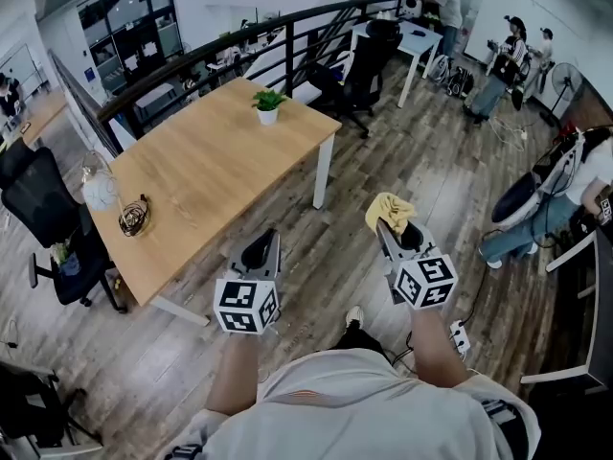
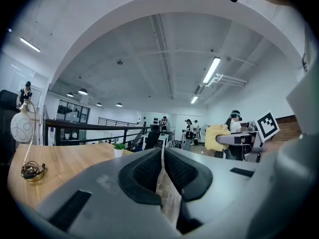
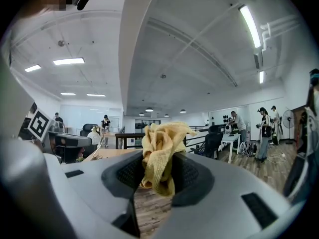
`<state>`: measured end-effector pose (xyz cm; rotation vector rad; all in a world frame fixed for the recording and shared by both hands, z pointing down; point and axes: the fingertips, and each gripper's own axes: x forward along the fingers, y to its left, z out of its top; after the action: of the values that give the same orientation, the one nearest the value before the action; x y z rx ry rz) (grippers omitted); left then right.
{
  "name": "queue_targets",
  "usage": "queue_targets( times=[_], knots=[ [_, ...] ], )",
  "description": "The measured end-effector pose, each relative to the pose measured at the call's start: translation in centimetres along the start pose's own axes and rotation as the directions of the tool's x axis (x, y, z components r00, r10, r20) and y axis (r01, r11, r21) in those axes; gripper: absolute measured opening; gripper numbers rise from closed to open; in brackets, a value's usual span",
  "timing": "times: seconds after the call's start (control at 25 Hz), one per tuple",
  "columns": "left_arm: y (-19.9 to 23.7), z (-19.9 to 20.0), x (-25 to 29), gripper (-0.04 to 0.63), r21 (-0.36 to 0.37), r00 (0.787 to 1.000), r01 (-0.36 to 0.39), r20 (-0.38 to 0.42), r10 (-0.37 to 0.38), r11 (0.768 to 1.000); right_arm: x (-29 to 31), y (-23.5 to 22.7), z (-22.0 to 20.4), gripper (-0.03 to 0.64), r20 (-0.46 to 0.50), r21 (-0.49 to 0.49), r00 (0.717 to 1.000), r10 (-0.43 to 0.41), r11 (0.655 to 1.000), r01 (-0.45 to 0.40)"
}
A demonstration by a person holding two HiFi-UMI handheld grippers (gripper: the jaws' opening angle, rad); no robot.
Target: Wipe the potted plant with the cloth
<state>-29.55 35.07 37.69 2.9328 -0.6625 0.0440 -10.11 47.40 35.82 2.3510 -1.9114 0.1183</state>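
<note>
A small green potted plant [image 1: 268, 104] in a white pot stands near the far end of the wooden table [image 1: 211, 175]; it shows small and distant in the left gripper view [image 2: 118, 150]. My right gripper [image 1: 388, 224] is shut on a crumpled yellow cloth [image 1: 389, 209], which bulges up between its jaws in the right gripper view [image 3: 159, 153]. My left gripper [image 1: 261, 251] is shut with nothing between its pads [image 2: 163, 168]. Both grippers hang over the wooden floor, short of the table's near corner and well away from the plant.
A white globe lamp [image 1: 99, 190] and a coiled wire bundle [image 1: 134, 217] sit on the table's left side. Black office chairs [image 1: 53, 223] stand at the left and beyond the table [image 1: 359, 70]. A railing [image 1: 249, 41] runs behind. People work at the right [image 1: 565, 195] and at the back.
</note>
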Motion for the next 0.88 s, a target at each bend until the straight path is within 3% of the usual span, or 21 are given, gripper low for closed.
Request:
queue_targets(
  times=[0.32, 0.88],
  knots=[
    [1.4, -0.4, 7.3, 0.027, 0.005, 0.999, -0.024, -0.043, 0.024, 1.0, 6.7, -4.5, -0.7, 0.193, -0.029, 0.017, 0.998, 0.05, 0.999, -0.049],
    [2.7, 3.5, 27.0, 0.028, 0.031, 0.994, -0.098, -0.047, 0.099, 0.995, 20.9, -20.1, 1.5, 0.192, -0.005, 0.042, 0.99, 0.139, 0.989, -0.138]
  ],
)
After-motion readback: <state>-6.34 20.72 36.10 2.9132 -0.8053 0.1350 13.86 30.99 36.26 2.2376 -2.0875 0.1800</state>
